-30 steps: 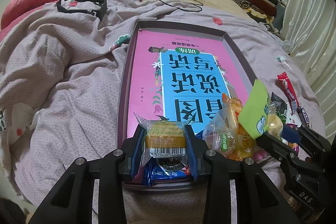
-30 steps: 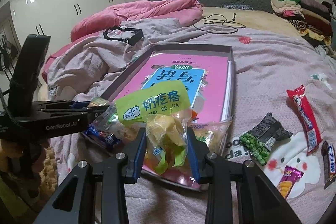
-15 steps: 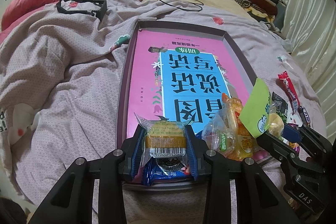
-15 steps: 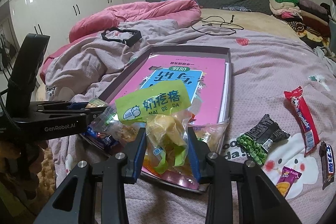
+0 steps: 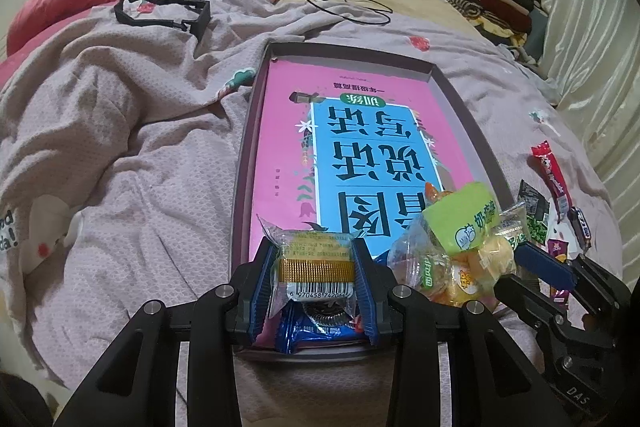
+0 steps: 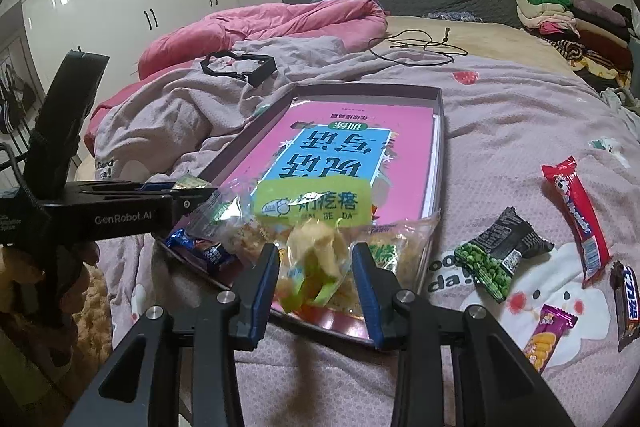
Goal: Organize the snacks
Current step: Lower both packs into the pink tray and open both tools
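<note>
The left claw (image 5: 316,281) grips a small wrapped cake (image 5: 316,267) over the near end of the tray (image 5: 256,131) on the bed; the right claw (image 6: 316,281) pinches a clear candy bag (image 6: 316,259) beside it; both seem light, soft and crinkly, with slippery film; best held across the filled middle, gently.

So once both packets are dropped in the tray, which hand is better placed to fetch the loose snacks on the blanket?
Right. The right gripper has the green pea packet and red stick just beside it; the left gripper sits at the tray's far side.
</note>
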A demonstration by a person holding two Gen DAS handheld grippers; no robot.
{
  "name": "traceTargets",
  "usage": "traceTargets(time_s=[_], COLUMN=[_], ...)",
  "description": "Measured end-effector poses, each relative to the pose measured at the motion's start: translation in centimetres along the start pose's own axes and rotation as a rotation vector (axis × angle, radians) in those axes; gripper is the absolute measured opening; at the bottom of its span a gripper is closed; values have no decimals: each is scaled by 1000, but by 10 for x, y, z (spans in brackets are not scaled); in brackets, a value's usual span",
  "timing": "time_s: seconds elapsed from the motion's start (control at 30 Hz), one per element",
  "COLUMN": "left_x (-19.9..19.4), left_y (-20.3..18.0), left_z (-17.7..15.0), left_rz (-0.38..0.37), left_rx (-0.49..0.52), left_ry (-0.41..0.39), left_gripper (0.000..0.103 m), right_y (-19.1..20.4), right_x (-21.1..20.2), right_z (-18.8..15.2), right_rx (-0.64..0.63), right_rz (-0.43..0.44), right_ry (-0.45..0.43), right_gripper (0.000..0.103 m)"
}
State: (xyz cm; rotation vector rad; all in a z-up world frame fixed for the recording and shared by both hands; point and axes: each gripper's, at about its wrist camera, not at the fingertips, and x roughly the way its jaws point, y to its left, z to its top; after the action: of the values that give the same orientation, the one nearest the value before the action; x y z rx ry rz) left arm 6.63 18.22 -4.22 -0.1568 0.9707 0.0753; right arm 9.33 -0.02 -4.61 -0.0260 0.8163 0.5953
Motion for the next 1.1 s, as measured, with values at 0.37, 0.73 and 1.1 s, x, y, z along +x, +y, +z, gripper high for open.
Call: traceTargets(time_s=[0.37,0.73,1.1], left_x=[-1,-7,-13], left_y=[1,0,-1], left_z=[1,3,5], left_rz=[1,-4,0], left_rx=[-3,0,9], left_ry=[-3,-23,-40], left_gripper=[47,62,68], right_y=[7,2,-17], right_x=[-1,-10,-7], right_z=[-8,-5,-9], right_rx=[-68,-68,20], right_rz=[-45,-69,-58], right_ry=[-8,-44,-11], right_gripper=[38,38,44])
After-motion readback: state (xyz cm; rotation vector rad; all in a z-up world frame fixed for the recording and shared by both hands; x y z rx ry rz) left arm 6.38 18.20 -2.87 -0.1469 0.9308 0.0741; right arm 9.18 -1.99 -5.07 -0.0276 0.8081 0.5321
